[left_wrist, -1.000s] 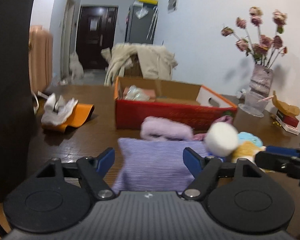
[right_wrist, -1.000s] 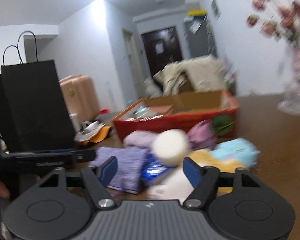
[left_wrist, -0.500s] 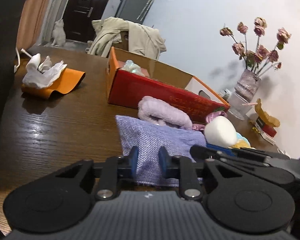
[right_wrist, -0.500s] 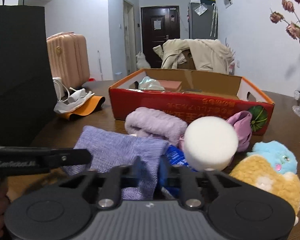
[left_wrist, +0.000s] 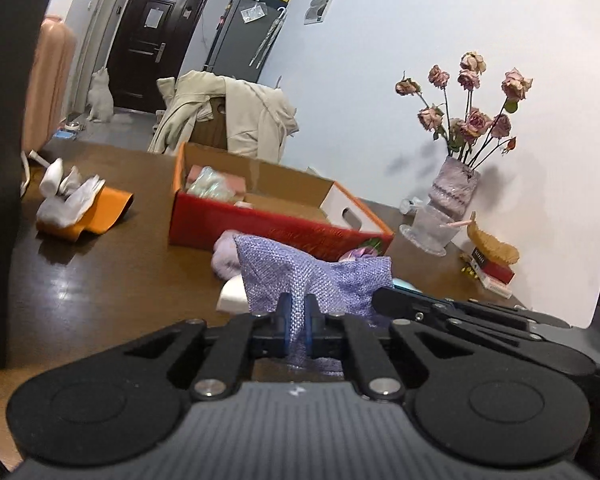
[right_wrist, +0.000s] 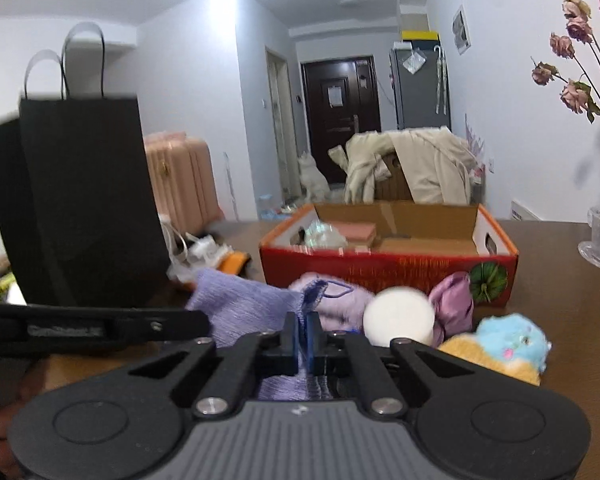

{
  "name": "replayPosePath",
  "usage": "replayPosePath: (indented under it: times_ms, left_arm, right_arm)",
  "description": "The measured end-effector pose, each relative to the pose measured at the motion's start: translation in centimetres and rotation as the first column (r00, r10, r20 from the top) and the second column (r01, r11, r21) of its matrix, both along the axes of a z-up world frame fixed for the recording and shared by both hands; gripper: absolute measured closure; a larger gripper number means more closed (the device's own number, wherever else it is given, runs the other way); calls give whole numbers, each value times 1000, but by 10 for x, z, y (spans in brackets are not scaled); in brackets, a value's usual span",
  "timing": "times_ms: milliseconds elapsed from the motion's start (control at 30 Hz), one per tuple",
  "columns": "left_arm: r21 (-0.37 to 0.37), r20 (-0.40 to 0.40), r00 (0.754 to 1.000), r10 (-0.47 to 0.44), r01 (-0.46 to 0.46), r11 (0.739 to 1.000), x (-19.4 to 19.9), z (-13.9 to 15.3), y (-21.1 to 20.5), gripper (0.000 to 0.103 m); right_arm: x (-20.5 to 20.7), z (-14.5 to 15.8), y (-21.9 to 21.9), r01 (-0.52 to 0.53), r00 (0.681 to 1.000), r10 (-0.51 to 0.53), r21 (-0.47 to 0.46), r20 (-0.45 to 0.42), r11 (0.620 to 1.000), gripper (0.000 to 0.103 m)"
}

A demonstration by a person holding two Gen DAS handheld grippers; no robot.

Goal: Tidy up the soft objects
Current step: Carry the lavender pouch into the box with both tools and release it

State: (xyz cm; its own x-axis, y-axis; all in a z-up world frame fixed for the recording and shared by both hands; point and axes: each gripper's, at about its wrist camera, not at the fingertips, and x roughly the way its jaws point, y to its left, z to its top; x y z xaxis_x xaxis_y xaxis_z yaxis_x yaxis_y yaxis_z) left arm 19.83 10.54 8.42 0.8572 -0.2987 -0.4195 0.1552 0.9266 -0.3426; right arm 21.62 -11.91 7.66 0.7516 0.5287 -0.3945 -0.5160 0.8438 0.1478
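Note:
A purple knitted cloth (left_wrist: 300, 276) hangs bunched and lifted off the brown table (left_wrist: 112, 276), with my left gripper (left_wrist: 296, 310) shut on its near edge. My right gripper (right_wrist: 303, 330) is shut on the same purple cloth (right_wrist: 240, 308) at another spot of that edge. Behind the cloth lie a lilac fluffy towel (right_wrist: 340, 300), a white round sponge (right_wrist: 398, 316), a pink pouch (right_wrist: 454, 304) and a blue and yellow plush toy (right_wrist: 504, 344). The red cardboard box (right_wrist: 380, 268) stands open just beyond them.
A black paper bag (right_wrist: 84, 200) stands at the table's left. An orange holder with white cloth (left_wrist: 80, 208) lies left of the box. A glass vase of dried roses (left_wrist: 452, 196) and small boxes (left_wrist: 492, 268) stand at the right, near the wall.
Both grippers went from wide open to shut on the purple cloth's near edge. The cloth, flat on the table before, is now pulled up and bunched.

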Motion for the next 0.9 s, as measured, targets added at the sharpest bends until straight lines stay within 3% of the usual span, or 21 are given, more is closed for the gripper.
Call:
replayPosePath:
  times_ms: [133,267,400,567,633,700,767,900]
  left_arm:
    - [7,36,999,2,-2,1000,40,38,-6,96]
    - [37,60,997,51,-53,998,104,69,-2,96]
    - [36,37,995,96,-98,995,169,66,6,96]
    - [128,-97,979,181,-168,977,237,17,15,96]
    - [194,-132,968,214,-187,963,251,-6,14,96]
    - [202,-163,962,217,-182,962,257,-26,17,95]
    - [228,-127,966,225,-193,954,254,-35,17,94]
    - [235,-118,973,196,-165,958,246,-34,14,92]
  right_arm:
    - [28,33,-9,-40,999,39,35,26,999,99]
    - [97,75,0,-78,996,77,31,54,996,100]
    - [177,86,28,-107,994,107,23,12,994,100]
    - [267,35,63,-61,977,60,-2,-204,998,100]
    - [288,8,71,-36,963,24,-41,-267,999,100]
    - [302,-14,74,-12,939,-3,-43,-344,999,99]
    - [310,-33,71,2,912,-16,-34,-411,999,95]
    - [309,-49,71,11,890,-35,-55,-455,998,94]
